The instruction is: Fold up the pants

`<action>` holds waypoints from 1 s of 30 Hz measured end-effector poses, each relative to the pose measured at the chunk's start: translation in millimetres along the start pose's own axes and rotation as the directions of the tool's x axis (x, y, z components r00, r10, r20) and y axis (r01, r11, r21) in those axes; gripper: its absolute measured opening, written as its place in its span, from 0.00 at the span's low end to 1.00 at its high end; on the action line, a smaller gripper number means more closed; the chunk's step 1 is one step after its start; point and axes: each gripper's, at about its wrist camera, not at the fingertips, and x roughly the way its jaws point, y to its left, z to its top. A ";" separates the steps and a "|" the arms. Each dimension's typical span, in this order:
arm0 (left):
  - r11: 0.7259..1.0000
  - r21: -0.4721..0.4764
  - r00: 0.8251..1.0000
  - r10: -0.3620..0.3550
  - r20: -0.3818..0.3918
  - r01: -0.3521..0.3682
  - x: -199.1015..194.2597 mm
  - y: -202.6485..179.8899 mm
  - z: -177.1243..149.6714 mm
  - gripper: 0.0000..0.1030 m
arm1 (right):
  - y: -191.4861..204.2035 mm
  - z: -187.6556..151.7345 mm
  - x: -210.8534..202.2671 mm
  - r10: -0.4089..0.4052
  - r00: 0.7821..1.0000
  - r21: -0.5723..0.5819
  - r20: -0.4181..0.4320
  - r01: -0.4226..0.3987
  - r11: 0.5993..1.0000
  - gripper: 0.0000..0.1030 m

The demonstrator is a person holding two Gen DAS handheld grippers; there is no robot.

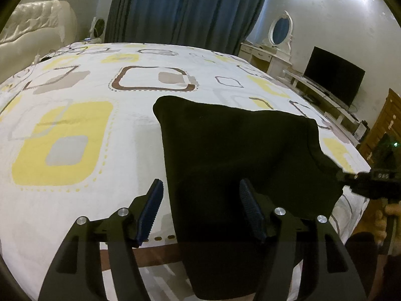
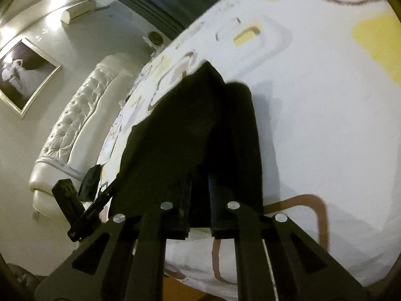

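Black pants point(image 1: 233, 155) lie on the patterned bedsheet point(image 1: 75, 115), near the bed's front edge, with one end hanging over it. My left gripper point(image 1: 200, 188) is open. Its blue-padded fingers point(image 1: 151, 208) straddle the left edge of the pants, one on the sheet, one over the cloth. My right gripper point(image 2: 199, 183) is shut on the right corner of the pants point(image 2: 190, 125) and lifts it slightly. It also shows at the right edge of the left wrist view point(image 1: 351, 175). The left gripper shows at the lower left of the right wrist view point(image 2: 82, 200).
A white tufted headboard point(image 1: 32, 25) stands at the bed's left. Blue curtains point(image 1: 188, 7) hang behind. A dresser with an oval mirror point(image 1: 280, 28), a TV point(image 1: 333, 75) and a wooden cabinet point(image 1: 383, 125) line the right side. Cables point(image 1: 37, 57) lie at the sheet's far left.
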 end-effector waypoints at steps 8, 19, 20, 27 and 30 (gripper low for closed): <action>0.999 -0.034 1.000 0.005 0.016 -0.004 -6.5 8.1 4.7 0.70 | -34.4 -8.1 7.6 0.042 0.999 0.102 -0.017 -0.040 0.994 0.11; 0.949 -0.241 0.972 -0.225 -0.067 0.203 13.5 48.3 15.2 0.70 | -36.0 -2.2 4.2 0.059 0.997 0.112 -0.040 -0.054 0.992 0.14; 0.933 -0.262 0.956 -0.279 -0.087 0.249 19.5 49.9 17.0 0.70 | -35.8 -1.7 4.2 0.060 0.997 0.110 -0.042 -0.055 0.992 0.15; 0.871 -0.312 0.885 -0.439 -0.153 0.378 44.2 54.8 20.1 0.70 | -41.9 6.2 -5.4 0.130 0.992 0.142 0.001 -0.129 0.981 0.32; 0.835 -0.355 0.852 -0.498 -0.159 0.421 54.5 60.7 18.4 0.73 | -49.4 17.1 -13.9 0.151 0.988 0.141 0.016 -0.152 0.978 0.71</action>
